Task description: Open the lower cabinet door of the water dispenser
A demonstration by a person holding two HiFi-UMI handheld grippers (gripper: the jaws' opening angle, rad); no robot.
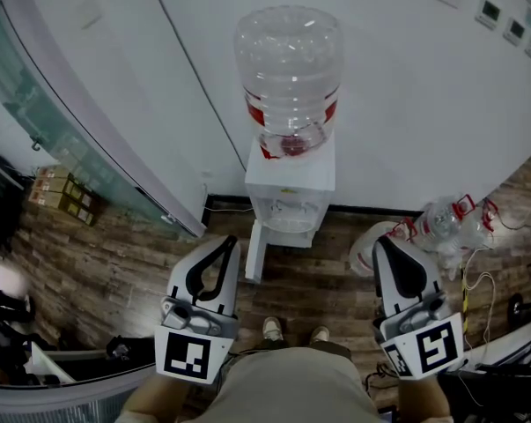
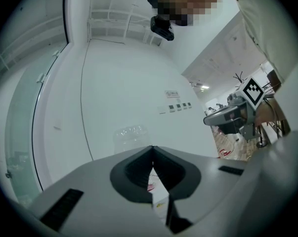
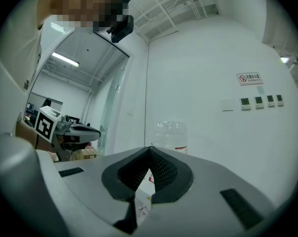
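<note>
The white water dispenser (image 1: 290, 192) stands against the wall with a clear bottle (image 1: 288, 69) on top. A white panel (image 1: 254, 252) juts from its lower left toward me; it looks like the lower door swung outward. My left gripper (image 1: 229, 241) hovers just left of that panel, shut and holding nothing. My right gripper (image 1: 381, 243) hangs to the dispenser's right, also shut and holding nothing. In the left gripper view the jaws (image 2: 152, 149) meet below the bottle (image 2: 130, 135). The right gripper view shows its tips (image 3: 149, 148) touching under the bottle (image 3: 170, 135).
Empty bottles (image 1: 446, 223) and loose cables lie on the wooden floor at the right. A glass partition (image 1: 36, 104) runs along the left, with cardboard boxes (image 1: 62, 192) at its foot. The person's shoes (image 1: 291, 329) stand just short of the dispenser.
</note>
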